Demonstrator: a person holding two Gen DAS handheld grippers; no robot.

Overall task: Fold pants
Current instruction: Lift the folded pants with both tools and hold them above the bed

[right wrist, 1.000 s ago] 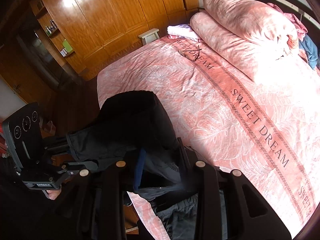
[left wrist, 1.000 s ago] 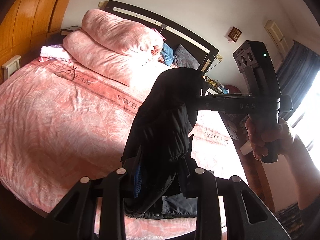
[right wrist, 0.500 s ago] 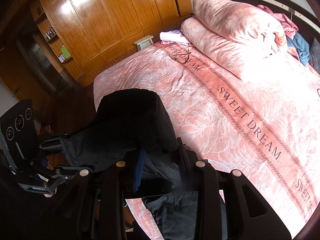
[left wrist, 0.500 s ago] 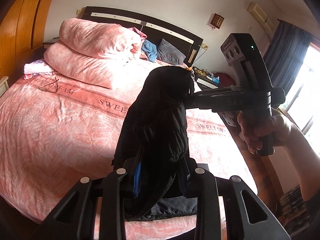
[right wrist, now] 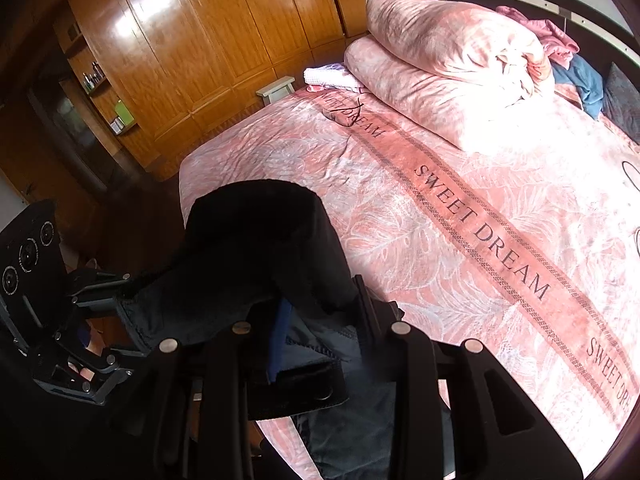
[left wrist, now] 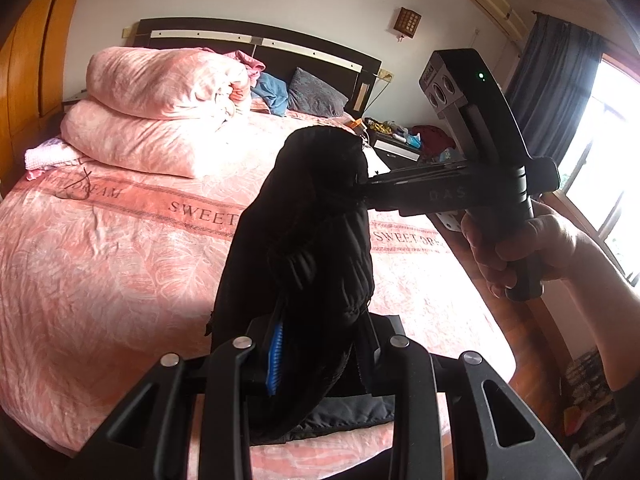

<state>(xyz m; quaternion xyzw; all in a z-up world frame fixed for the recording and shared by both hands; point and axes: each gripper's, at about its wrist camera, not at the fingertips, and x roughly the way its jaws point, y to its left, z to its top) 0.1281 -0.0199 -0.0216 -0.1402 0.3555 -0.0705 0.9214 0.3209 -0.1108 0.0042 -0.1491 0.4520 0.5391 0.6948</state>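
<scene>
Pants (left wrist: 316, 236) hang in the air between your two grippers, dark and bunched, held up over the near edge of the bed (left wrist: 120, 264) rather than lying on it. Your left gripper (left wrist: 320, 354) is clenched on one part of the cloth close to its camera, and your right gripper (right wrist: 320, 320) is clenched on another part. In the left wrist view the right gripper reaches in from the side and bites the top of the hump of fabric, with your right hand (left wrist: 516, 248) wrapped round its handle. I judge you hold the garment up like this to let the legs drop straight and get an even edge before laying it down; the two grips sit close together, so the cloth between them sags in a thick fold (which part of the pants each jaw has, waistband or leg, I cannot tell). Some dark fabric trails below the grippers at the bed's near edge, and whether it rests on the cover or hangs clear is not plain.

As for things that hold others: the bed bears a pink cover printed with "SWEET DREAM", two stacked pink pillows (left wrist: 160, 96) near the headboard, and a small heap of other clothes beside them. The nightstand (left wrist: 400, 148) past the far side carries a clutter of small items too small to name. No basket or box for the folded pants is in view.
</scene>
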